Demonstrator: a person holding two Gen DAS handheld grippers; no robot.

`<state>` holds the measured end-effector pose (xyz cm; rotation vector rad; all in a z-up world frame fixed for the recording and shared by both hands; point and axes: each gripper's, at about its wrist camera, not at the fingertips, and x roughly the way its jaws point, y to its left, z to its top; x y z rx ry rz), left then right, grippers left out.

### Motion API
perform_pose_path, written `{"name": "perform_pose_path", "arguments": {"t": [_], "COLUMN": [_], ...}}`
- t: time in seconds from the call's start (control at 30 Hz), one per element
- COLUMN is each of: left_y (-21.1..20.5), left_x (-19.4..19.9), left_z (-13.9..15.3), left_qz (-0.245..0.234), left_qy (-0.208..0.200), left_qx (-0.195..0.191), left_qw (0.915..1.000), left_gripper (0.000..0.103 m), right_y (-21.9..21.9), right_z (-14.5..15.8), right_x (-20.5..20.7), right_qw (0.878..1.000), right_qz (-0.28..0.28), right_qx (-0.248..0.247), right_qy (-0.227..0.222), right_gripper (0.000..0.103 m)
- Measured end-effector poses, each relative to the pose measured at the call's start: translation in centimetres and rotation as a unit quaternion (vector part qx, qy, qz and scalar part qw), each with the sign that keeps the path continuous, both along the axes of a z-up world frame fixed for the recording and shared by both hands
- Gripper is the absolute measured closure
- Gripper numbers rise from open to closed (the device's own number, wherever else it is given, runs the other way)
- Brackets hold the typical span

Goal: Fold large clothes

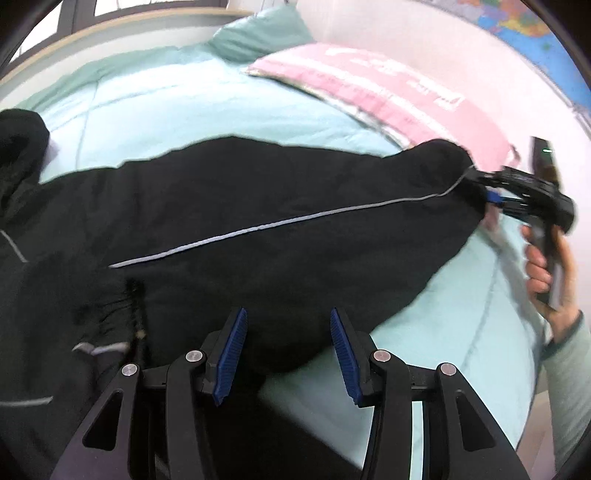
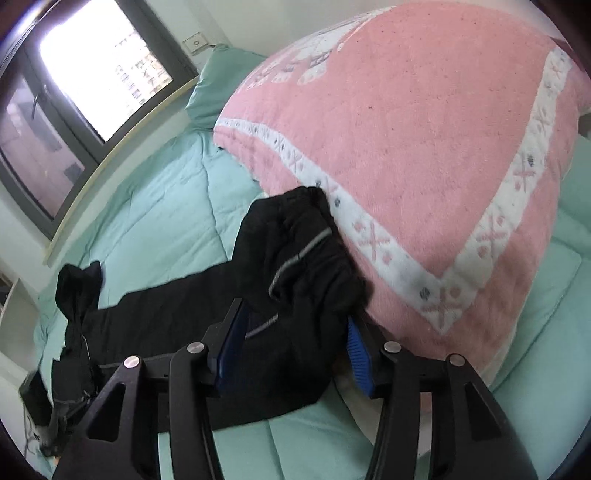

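Note:
Black trousers with a thin grey side stripe (image 1: pixel 258 206) lie stretched across a mint quilt (image 1: pixel 155 99). My left gripper (image 1: pixel 288 354) is open, its blue pads standing apart over the near edge of the black cloth. My right gripper (image 2: pixel 295 347) is open too, with the bunched leg end of the trousers (image 2: pixel 306 266) lying between its pads, against a pink pillow (image 2: pixel 424 147). In the left wrist view the right gripper (image 1: pixel 524 195) sits at the far end of the leg, held by a hand.
The pink pillow with white pattern (image 1: pixel 369 85) lies on the right of the bed, and a mint pillow (image 1: pixel 258 33) at the head. A window (image 2: pixel 74 92) and its sill run along the far side. A map hangs on the wall (image 1: pixel 535 40).

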<state>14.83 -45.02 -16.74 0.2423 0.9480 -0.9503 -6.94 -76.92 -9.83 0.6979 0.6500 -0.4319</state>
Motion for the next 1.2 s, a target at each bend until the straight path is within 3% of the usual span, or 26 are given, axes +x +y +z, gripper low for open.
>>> {"name": "perform_pose_path", "arguments": {"t": [0.03,0.1,0.23,0.4,0.6,0.73,0.93,1.2], "left_y": [0.4,2.1,5.8,11.7,21.0,26.6,33.8,41.8], "left_x": [-0.1,-0.1,0.8,1.8,2.1,2.4,2.4,2.0], "left_z": [0.5,1.4,2.9,4.6,7.4,8.2,8.3,6.2], "left_qz": [0.003,0.017,0.043,0.091,0.163,0.197,0.235,0.267], "left_qy": [-0.004,-0.005,0.005,-0.021,-0.053,-0.051,-0.053,-0.042], "left_qx": [-0.001,-0.010,-0.035,-0.020,-0.008,-0.023,-0.030,-0.032], "left_qw": [1.0000,0.9998,0.9985,0.9954,0.9851,0.9788,0.9700,0.9622], "left_gripper": [0.055,0.055,0.055,0.055,0.055,0.055,0.055,0.055], "right_y": [0.0,0.2,2.6,9.4,23.5,33.7,48.6,60.6], "right_z": [-0.1,0.1,2.2,8.2,15.1,17.2,15.0,7.4], "right_x": [0.4,1.6,1.5,3.0,8.8,12.6,17.9,24.3], "right_qw": [1.000,1.000,0.998,0.991,0.965,0.943,0.907,0.890], "right_qz": [0.003,-0.002,-0.001,0.058,0.177,0.253,0.347,0.420], "right_qx": [0.004,-0.007,-0.052,-0.121,-0.193,-0.217,-0.237,-0.167], "right_qy": [0.001,0.015,0.022,0.012,0.017,0.016,0.031,0.054], "right_gripper": [0.049,0.079,0.080,0.080,0.080,0.080,0.080,0.080]}}
